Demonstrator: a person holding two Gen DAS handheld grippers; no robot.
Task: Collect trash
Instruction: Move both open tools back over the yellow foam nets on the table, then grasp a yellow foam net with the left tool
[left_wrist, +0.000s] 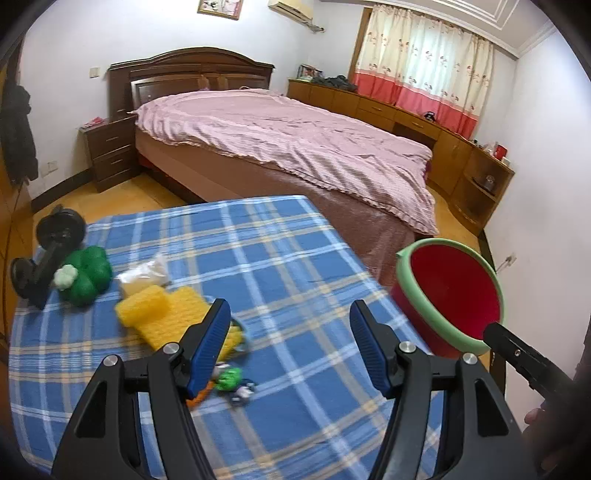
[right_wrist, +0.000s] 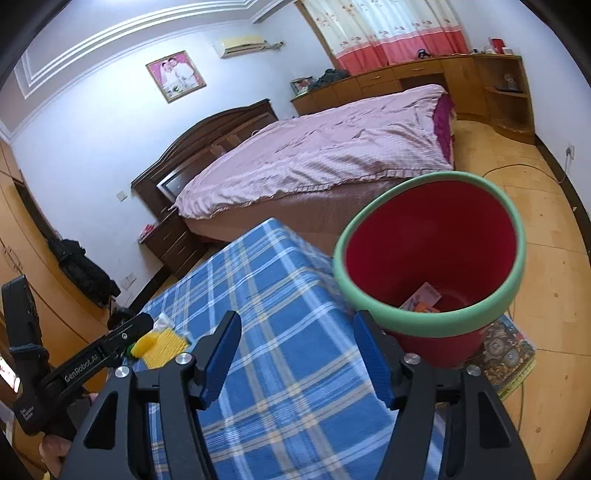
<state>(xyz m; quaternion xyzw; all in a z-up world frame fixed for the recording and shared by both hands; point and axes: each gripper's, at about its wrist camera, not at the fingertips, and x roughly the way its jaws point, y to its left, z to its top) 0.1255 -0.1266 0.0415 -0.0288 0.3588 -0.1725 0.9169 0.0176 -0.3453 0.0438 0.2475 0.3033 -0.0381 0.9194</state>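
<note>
Left gripper (right_wrist: 122, 345) housing reads "GenRobot.AI"

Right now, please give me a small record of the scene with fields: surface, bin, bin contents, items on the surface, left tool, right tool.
surface: table with blue plaid cloth
bin: red bucket with green rim, beside the table's right edge
bin contents: some pink and orange paper scraps
items on surface: yellow sponge, green plush toy, small green toy, black dumbbell
left tool: open, empty, above the cloth
right tool: open, empty, near the bucket
</note>
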